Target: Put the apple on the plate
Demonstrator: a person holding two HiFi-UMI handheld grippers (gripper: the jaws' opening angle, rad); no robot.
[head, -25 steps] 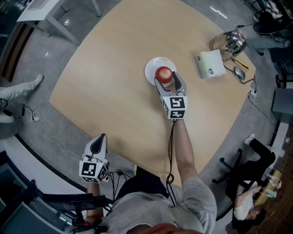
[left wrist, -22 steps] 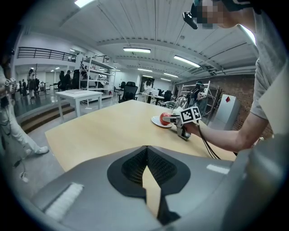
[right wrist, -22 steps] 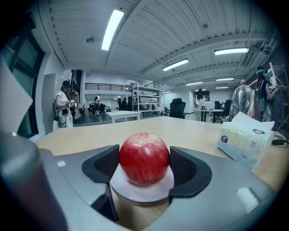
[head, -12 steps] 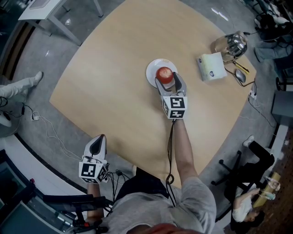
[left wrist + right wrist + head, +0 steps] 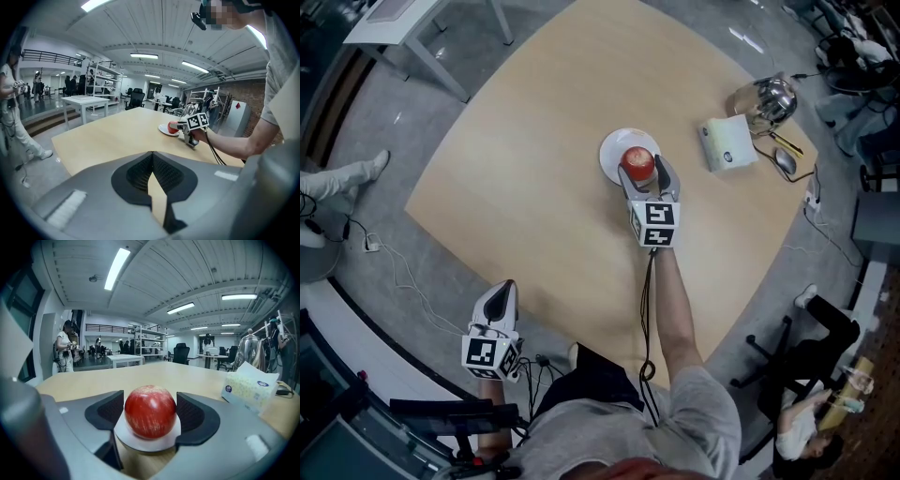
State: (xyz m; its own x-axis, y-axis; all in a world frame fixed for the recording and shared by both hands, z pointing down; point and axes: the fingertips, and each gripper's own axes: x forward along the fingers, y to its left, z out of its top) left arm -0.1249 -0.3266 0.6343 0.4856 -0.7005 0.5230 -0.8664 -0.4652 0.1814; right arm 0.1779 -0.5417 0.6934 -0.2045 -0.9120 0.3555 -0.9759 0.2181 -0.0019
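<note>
My right gripper (image 5: 641,169) reaches up from the lower middle of the head view to the centre of the tabletop (image 5: 525,178). Its fingers (image 5: 105,411) are closed on the red apple (image 5: 150,411), one pad against each side. The apple sits squarely between them, dead ahead of my camera; being round, it has no long axis for me to mind.

Under it lies the small white plate (image 5: 612,148). In the right gripper view the plate's rim shows just beneath the apple's base, so I judge the apple is down on the plate or just above it; I cannot tell whether its weight rests there. In the head view the plate spreads past the apple toward the upper left, so the apple is over the plate's lower-right part, not its middle.

My left gripper (image 5: 151,153) hangs at the lower left of the head view, off the tabletop's edge and well apart from the plate, its fingers shut together on nothing.

What is left, I think, is to part my right fingers evenly and draw straight back toward the bottom of the frame, so that neither pad rolls the apple off the rim
</note>
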